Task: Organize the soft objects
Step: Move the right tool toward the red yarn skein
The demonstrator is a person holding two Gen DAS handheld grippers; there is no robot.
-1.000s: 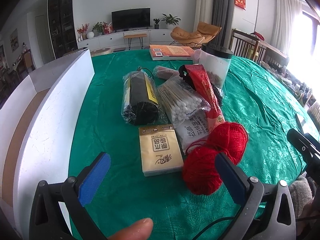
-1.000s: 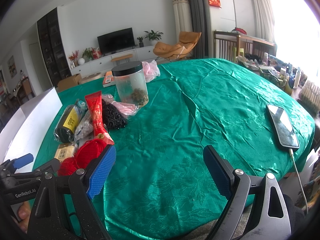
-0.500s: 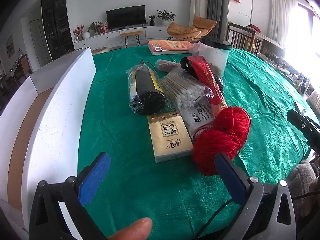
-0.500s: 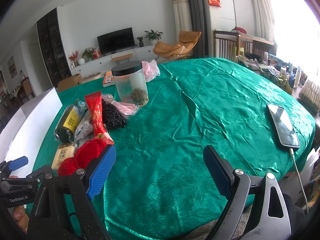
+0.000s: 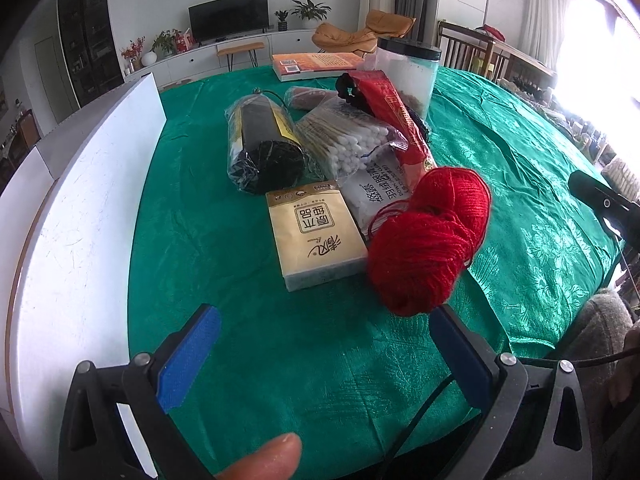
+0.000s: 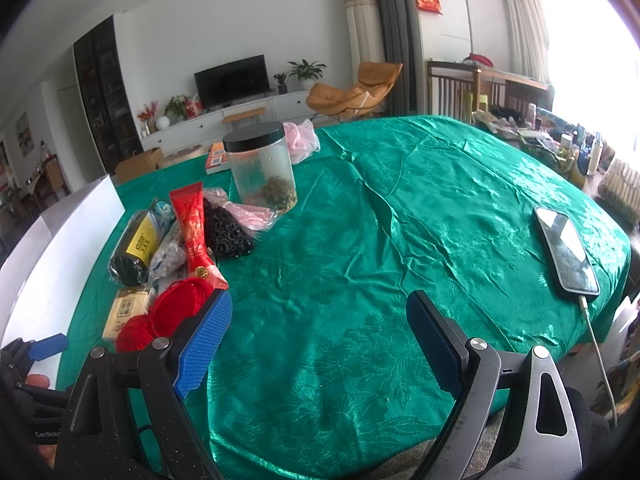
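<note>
A red yarn ball (image 5: 428, 240) lies on the green tablecloth (image 5: 240, 220), beside a tan tissue pack (image 5: 314, 232). Behind them sit a bag of cotton swabs (image 5: 352, 144), a black roll in plastic (image 5: 264, 148), a red pouch (image 5: 396, 120) and black netting (image 6: 228, 228). My left gripper (image 5: 324, 356) hovers open just short of the tissue pack and yarn, nothing between its fingers. My right gripper (image 6: 320, 340) is open over bare cloth, right of the yarn ball (image 6: 168, 316). The tissue pack (image 6: 128, 310) shows at its left.
A white open box (image 5: 80, 208) stands along the table's left edge. A clear jar with a black lid (image 6: 262, 168), an orange book (image 5: 320, 65) and pink fabric (image 6: 302, 140) sit farther back. A phone on a cable (image 6: 566, 248) lies at the right.
The left gripper has drawn back and tilted, so the pile sits higher and farther in its view. The right gripper has stayed put. Both remain open.
</note>
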